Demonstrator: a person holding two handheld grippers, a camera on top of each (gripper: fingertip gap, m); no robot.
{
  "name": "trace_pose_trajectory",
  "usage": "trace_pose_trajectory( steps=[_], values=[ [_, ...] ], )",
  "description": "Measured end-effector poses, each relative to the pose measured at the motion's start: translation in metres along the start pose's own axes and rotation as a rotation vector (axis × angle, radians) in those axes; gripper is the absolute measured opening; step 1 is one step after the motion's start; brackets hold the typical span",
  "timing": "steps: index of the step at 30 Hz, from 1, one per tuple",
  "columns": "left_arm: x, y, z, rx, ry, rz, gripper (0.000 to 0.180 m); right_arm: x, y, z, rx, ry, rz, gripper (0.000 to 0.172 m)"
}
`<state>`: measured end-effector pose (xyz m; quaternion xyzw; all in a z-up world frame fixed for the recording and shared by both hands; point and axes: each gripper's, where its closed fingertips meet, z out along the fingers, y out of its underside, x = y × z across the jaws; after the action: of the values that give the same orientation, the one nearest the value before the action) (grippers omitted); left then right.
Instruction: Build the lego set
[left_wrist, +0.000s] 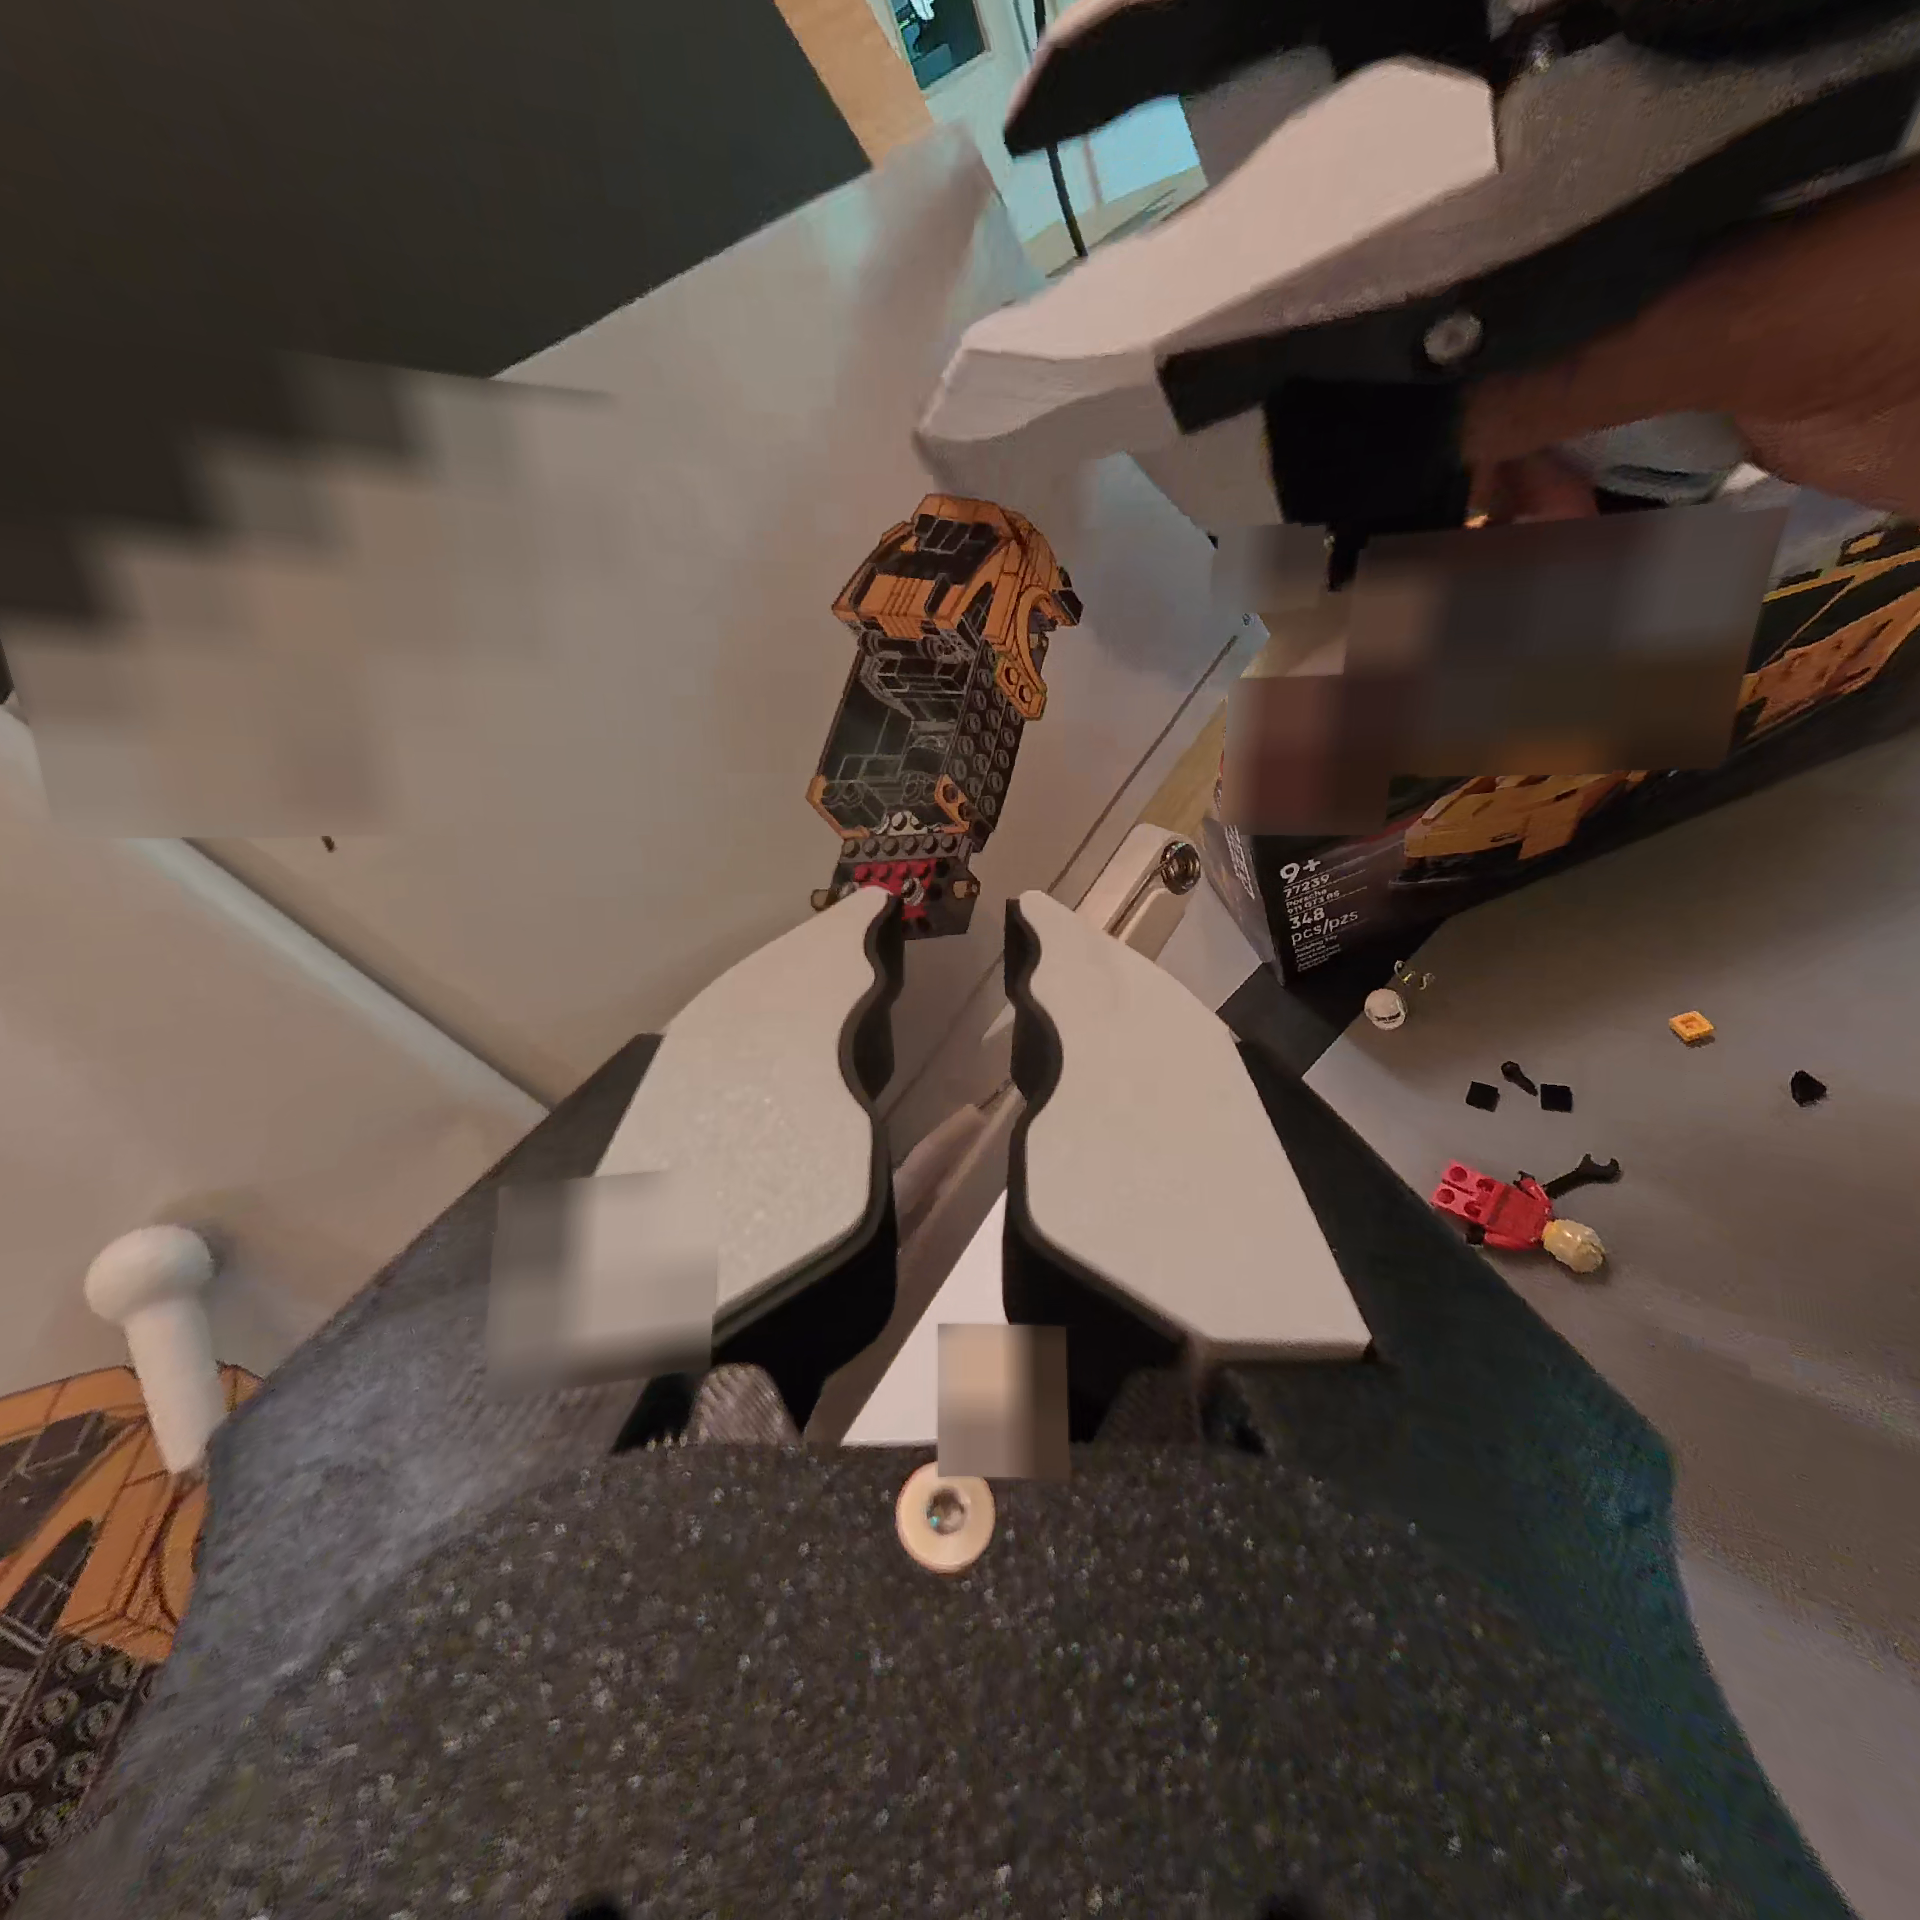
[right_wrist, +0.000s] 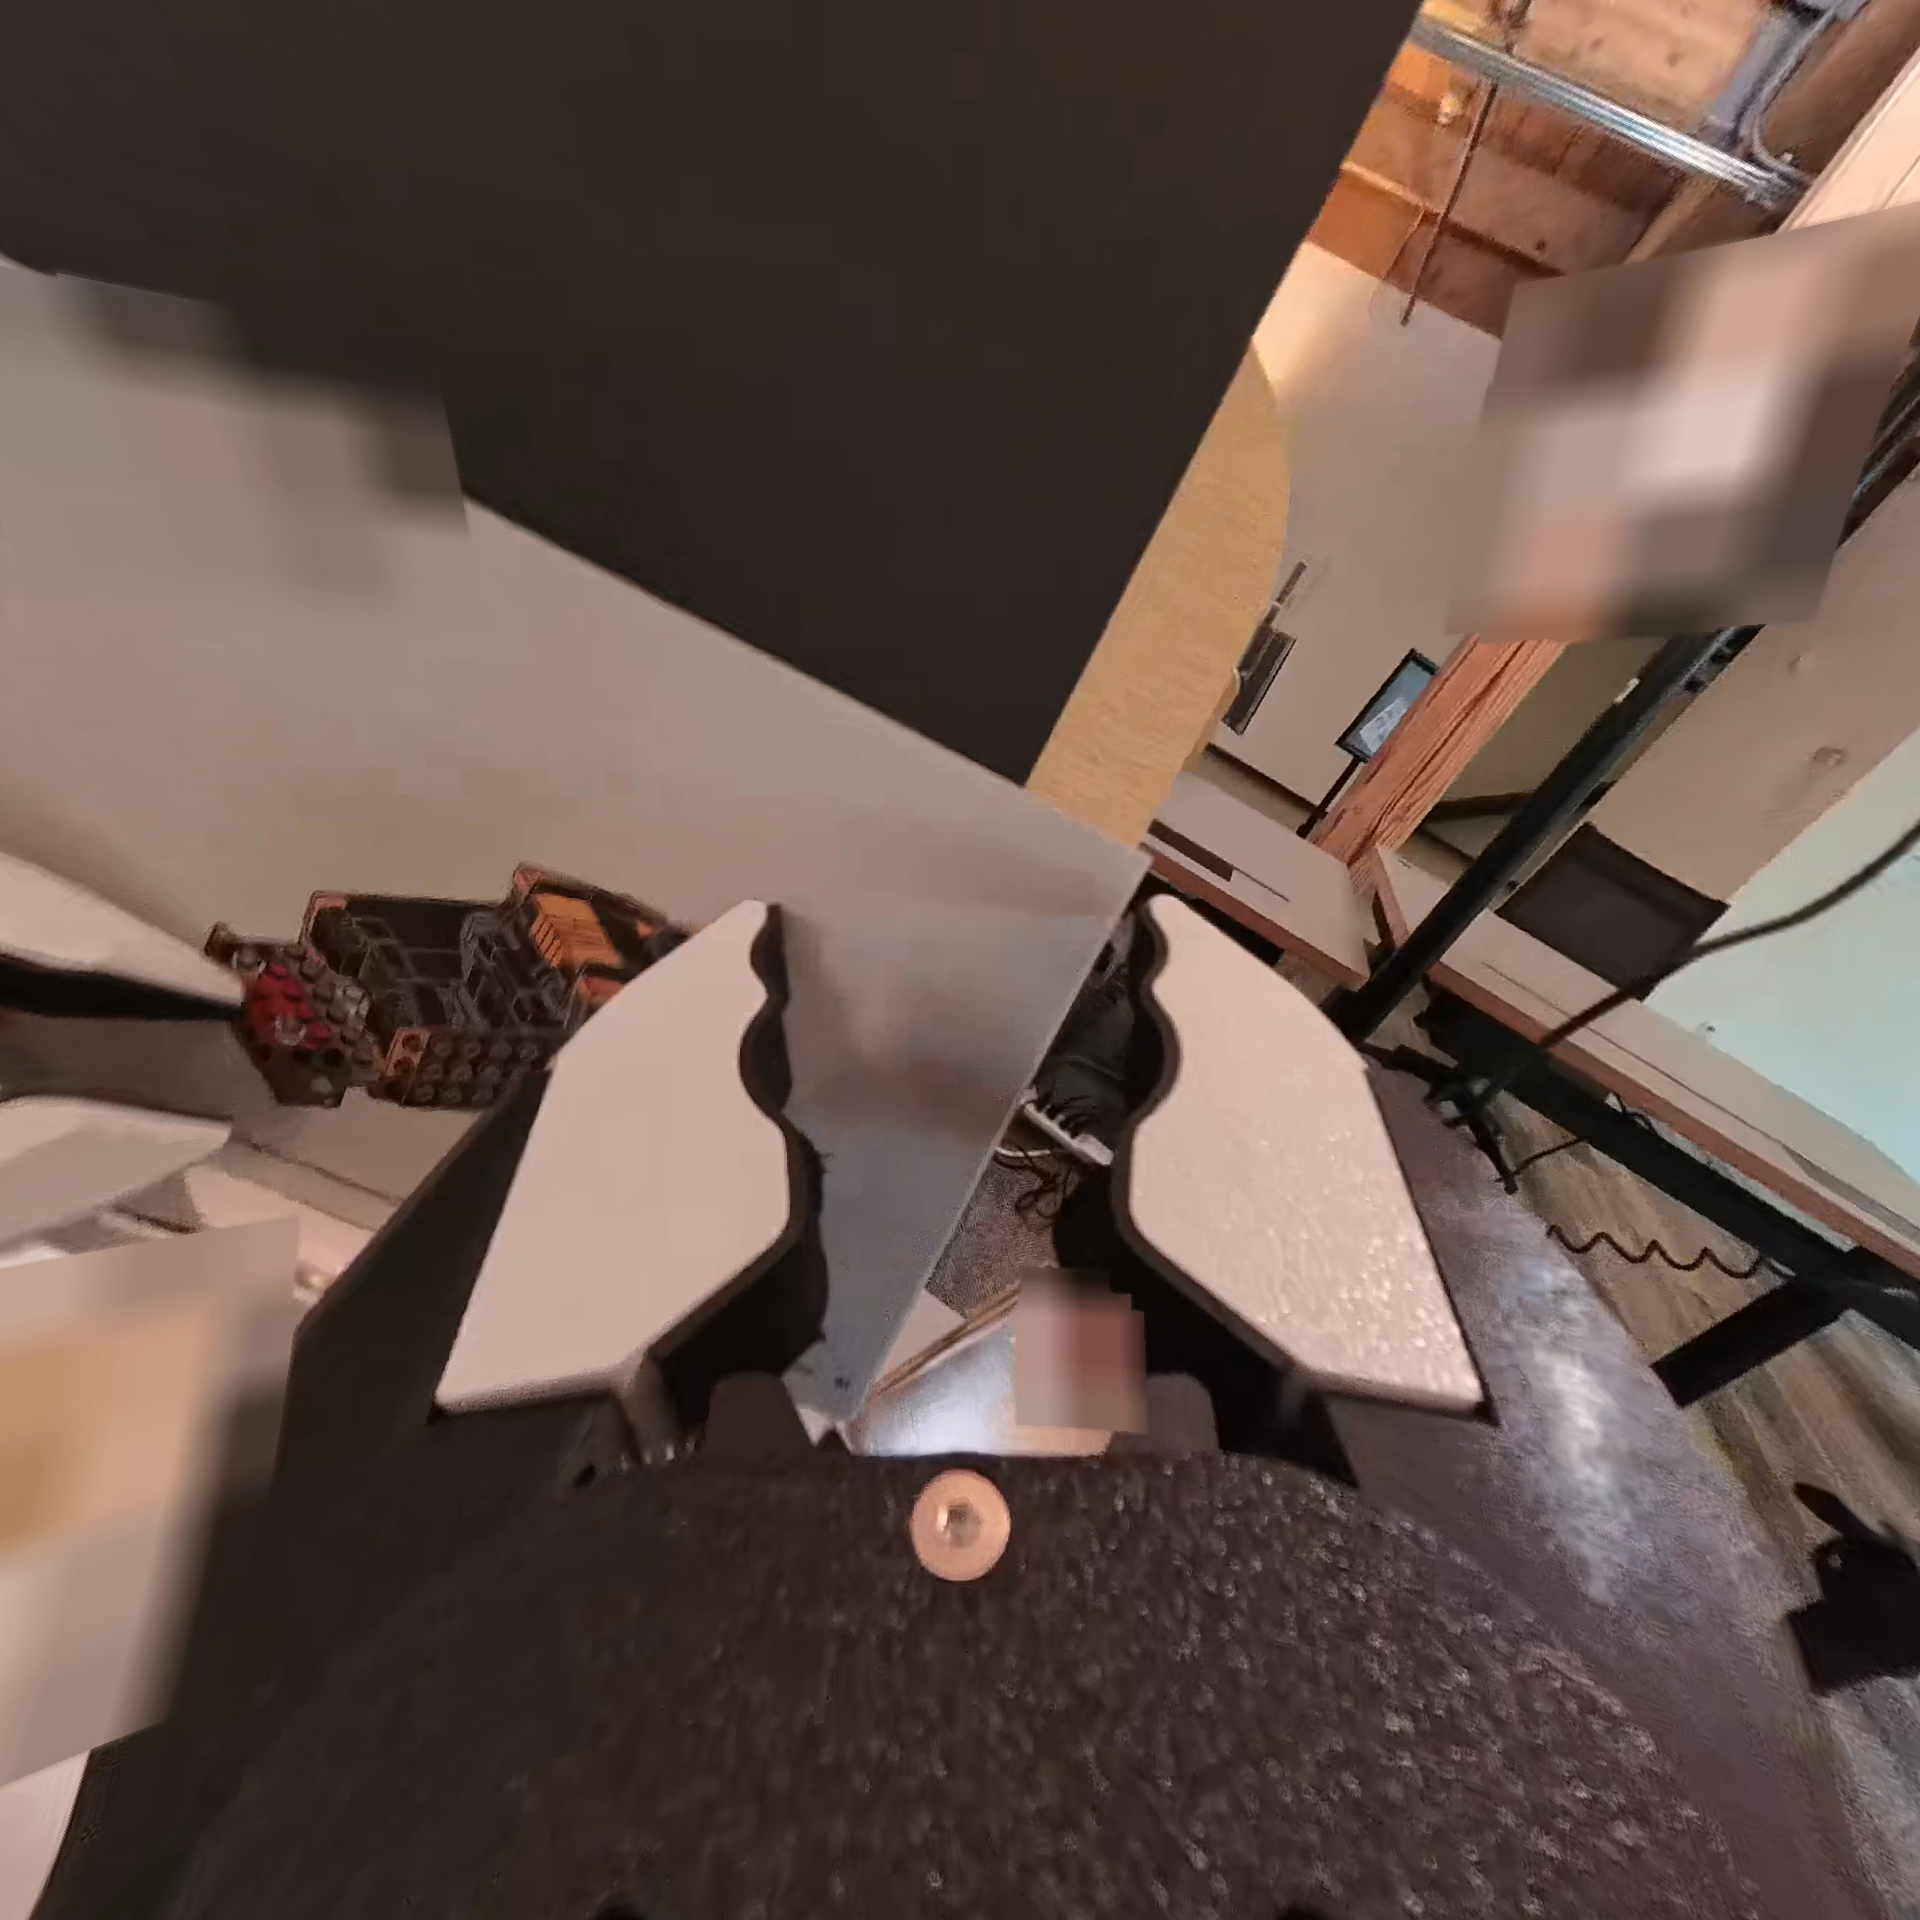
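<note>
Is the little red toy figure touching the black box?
Apart. The left wrist view shows the red figure lying on the grey table, with bare tabletop and small black pieces between it and the box.

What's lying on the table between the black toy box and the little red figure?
In the left wrist view: a white toy helmet, an orange tile and small black pieces.

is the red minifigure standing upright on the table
No, the red minifigure lies flat on the grey table, beside a black wrench piece.
</note>
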<state>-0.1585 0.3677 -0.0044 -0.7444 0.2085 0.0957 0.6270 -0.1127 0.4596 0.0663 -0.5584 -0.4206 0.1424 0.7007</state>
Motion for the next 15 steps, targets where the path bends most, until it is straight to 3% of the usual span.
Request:
trace_pose_trajectory(
  steps=[2, 7, 11, 15],
  values=[
    [0.001, 0.002, -0.002, -0.004, 0.003, 0.009, 0.018, 0.008, -0.008, 0.002, 0.042, 0.018, 0.041, 0.068],
    [0.001, 0.002, -0.005, 0.003, 0.012, 0.007, 0.017, 0.004, -0.009, 0.006, 0.038, 0.001, 0.018, 0.06],
    [0.003, 0.0, -0.007, 0.011, 0.011, 0.005, 0.017, 0.015, -0.007, 0.002, 0.038, 0.087, -0.004, 0.032],
    [0.005, 0.0, -0.008, 0.011, 0.01, 0.012, 0.018, 0.021, -0.007, -0.004, 0.047, 0.142, -0.039, 0.018]
  ],
)
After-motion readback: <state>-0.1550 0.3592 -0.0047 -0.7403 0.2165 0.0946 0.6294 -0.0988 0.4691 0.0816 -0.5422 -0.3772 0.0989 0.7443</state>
